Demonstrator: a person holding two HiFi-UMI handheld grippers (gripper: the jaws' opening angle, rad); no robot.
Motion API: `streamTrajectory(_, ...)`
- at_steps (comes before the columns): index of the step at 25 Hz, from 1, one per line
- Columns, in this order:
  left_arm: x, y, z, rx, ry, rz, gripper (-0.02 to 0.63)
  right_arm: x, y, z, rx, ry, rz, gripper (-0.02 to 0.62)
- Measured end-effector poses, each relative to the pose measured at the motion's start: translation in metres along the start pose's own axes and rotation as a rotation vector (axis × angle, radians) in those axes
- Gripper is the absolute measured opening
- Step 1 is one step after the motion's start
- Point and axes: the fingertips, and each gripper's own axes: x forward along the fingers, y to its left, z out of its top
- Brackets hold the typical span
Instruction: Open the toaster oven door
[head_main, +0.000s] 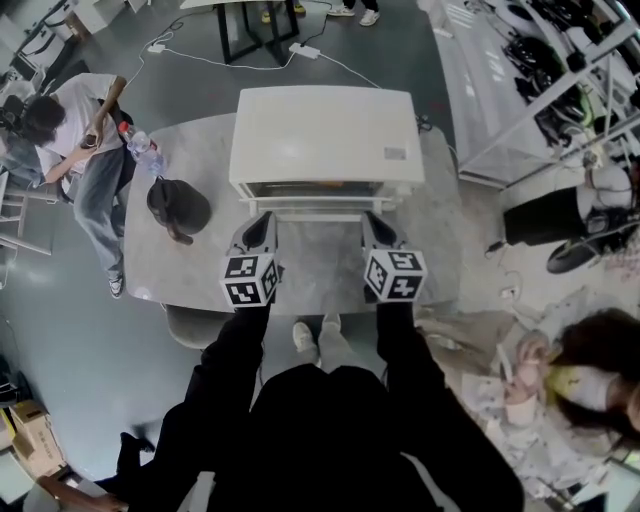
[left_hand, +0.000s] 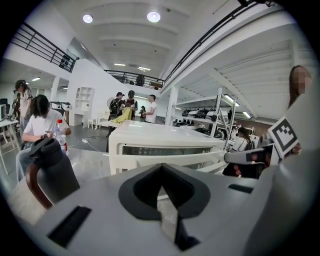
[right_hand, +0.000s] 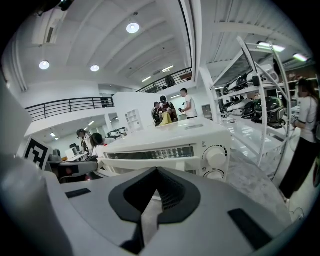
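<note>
A white toaster oven (head_main: 320, 130) stands at the back of the grey table (head_main: 195, 260), its front towards me. Its door handle (head_main: 318, 212) is a white bar along the top of the door, which looks slightly ajar. My left gripper (head_main: 259, 228) is just before the handle's left part and my right gripper (head_main: 377, 228) before its right part. Both are shut with nothing between the jaws. In the left gripper view the oven (left_hand: 165, 137) and handle (left_hand: 175, 159) lie just ahead of the jaws. The right gripper view shows the oven (right_hand: 170, 137), its knobs (right_hand: 216, 156) and the handle (right_hand: 150, 162).
A black jug (head_main: 178, 207) stands on the table left of the oven, close to my left gripper, with a water bottle (head_main: 143, 150) behind it. One person (head_main: 80, 130) sits at the table's left end and another (head_main: 590, 380) at lower right. A metal rack (head_main: 560, 90) stands at the right.
</note>
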Motion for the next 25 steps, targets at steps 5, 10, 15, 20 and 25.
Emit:
streamTrajectory(5,-0.003,-0.002,-0.001,-0.004,0.005,-0.001,0.003,-0.004,0.001,-0.001,0.005,0.002,0.001,0.003)
streamTrajectory(10,-0.006,-0.003,-0.006,-0.009,0.017,-0.004,0.003,-0.006,0.001,-0.007,0.005,0.011,0.006,0.002)
streamTrajectory(15,-0.014,-0.005,-0.013,-0.008,0.032,0.000,0.003,-0.013,0.004,-0.014,0.007,0.024,0.010,0.002)
streamTrajectory(20,-0.017,-0.007,-0.021,-0.010,0.044,0.000,0.003,-0.017,0.004,-0.023,0.010,0.037,0.020,0.002)
streamTrajectory(25,-0.021,-0.009,-0.027,-0.003,0.054,-0.001,0.003,-0.021,0.005,-0.031,-0.023,0.060,0.020,0.002)
